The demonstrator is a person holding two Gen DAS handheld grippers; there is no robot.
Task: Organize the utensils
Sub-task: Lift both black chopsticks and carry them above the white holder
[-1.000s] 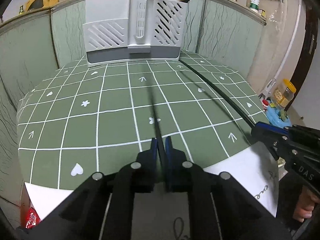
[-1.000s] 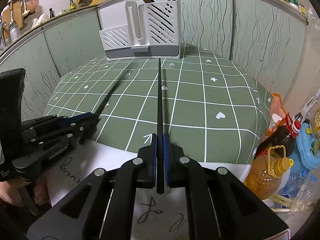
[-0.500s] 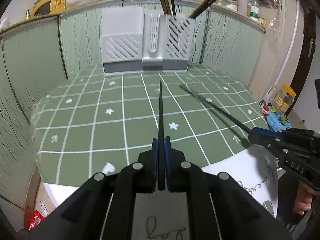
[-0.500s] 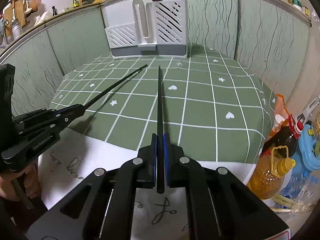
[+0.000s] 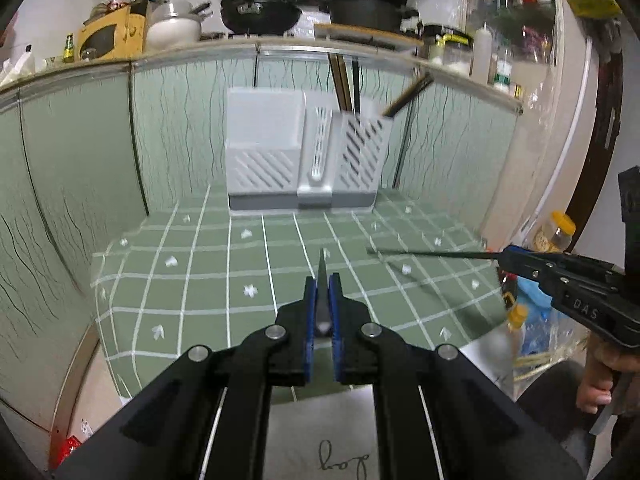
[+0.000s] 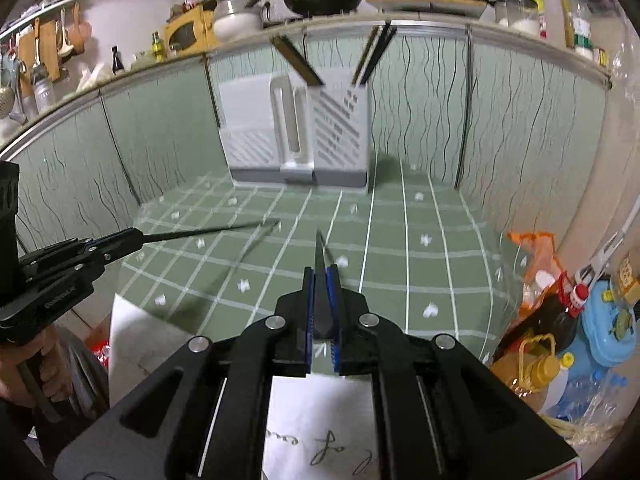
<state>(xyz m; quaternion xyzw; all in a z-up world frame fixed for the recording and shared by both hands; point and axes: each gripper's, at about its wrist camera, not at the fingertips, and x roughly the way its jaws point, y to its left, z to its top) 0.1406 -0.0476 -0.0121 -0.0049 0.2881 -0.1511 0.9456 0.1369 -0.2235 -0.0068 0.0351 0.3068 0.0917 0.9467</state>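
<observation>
With both claws raised above the desk (image 5: 208, 280), each one is clamped on a single dark chopstick. The left claw (image 5: 322, 312) has its blue pads (image 5: 307, 320) pressed against the left chopstick (image 5: 321, 276), which points forward along the fingers toward the back of the desk, its tip in the air over the green checked cloth (image 5: 192, 248). The right claw (image 6: 321, 308) grips the right chopstick (image 6: 319, 256) the same way, tip forward and clear of the cloth. In the left wrist view the right claw (image 5: 520, 262) enters from the right edge with its chopstick (image 5: 432, 254) running roughly level toward the left; in the right wrist view the left claw (image 6: 120, 240) enters from the left edge, its chopstick (image 6: 208, 230) angled slightly upward to the right. The two chopsticks are apart, not touching. A grey utensil rack (image 5: 300, 156) stands at the back of the desk against the green wall panels (image 5: 80, 152); several dark chopsticks (image 5: 344, 84) already stand in its slotted right compartment (image 5: 360, 156), some leaning. The rack's low left compartment (image 5: 262, 170) shows no contents from these angles. White paper with handwriting (image 6: 320, 432) lies at the near edge. Oil bottles (image 6: 536, 364) stand beside the desk on the right.
</observation>
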